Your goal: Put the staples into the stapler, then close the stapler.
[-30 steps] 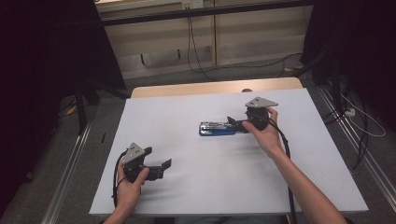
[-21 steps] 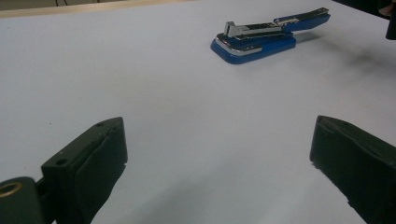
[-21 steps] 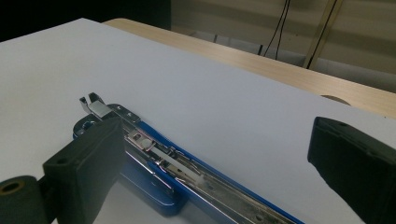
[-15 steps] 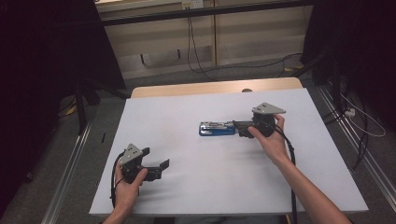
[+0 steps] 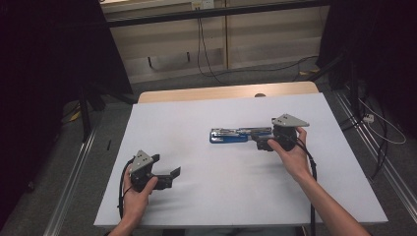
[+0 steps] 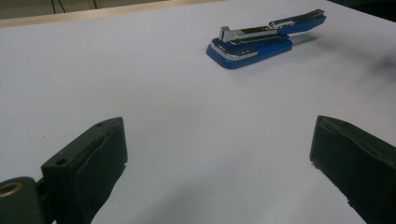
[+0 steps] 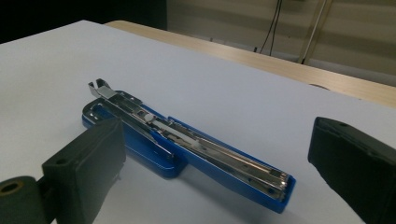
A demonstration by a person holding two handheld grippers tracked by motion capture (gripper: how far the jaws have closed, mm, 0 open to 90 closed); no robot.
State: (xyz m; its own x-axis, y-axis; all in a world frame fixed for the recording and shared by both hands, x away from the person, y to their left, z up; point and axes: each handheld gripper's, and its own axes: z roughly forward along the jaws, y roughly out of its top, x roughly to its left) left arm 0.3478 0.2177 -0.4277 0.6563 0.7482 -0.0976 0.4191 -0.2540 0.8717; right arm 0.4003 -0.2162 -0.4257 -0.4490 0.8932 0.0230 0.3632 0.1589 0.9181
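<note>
A white tabletop (image 5: 221, 196) with a bare wooden strip along its far edge carries the scene, with dark surroundings and cables on the floor behind it. Right of the table's middle lies a blue stapler with a bright metal staple channel (image 5: 235, 134), swung fully open so that base and top arm lie in one long line. In the right gripper view the stapler (image 7: 187, 149) stretches away from between the jaws, its near blue end low in the gap. The right gripper (image 5: 265, 142) has its jaws spread wide on either side of that end, touching nothing as far as can be seen. The left gripper (image 5: 169, 178) rests near the table's front left, well apart from the stapler (image 6: 261, 42), its jaws also wide apart and empty.

The step in hand looks like taking hold of the opened arm. To do it well, the right gripper should settle squarely across the arm's narrow width and close on the blue sides rather than the slick metal channel. The left gripper could steady the base, since the hinge may let the arm swing.
</note>
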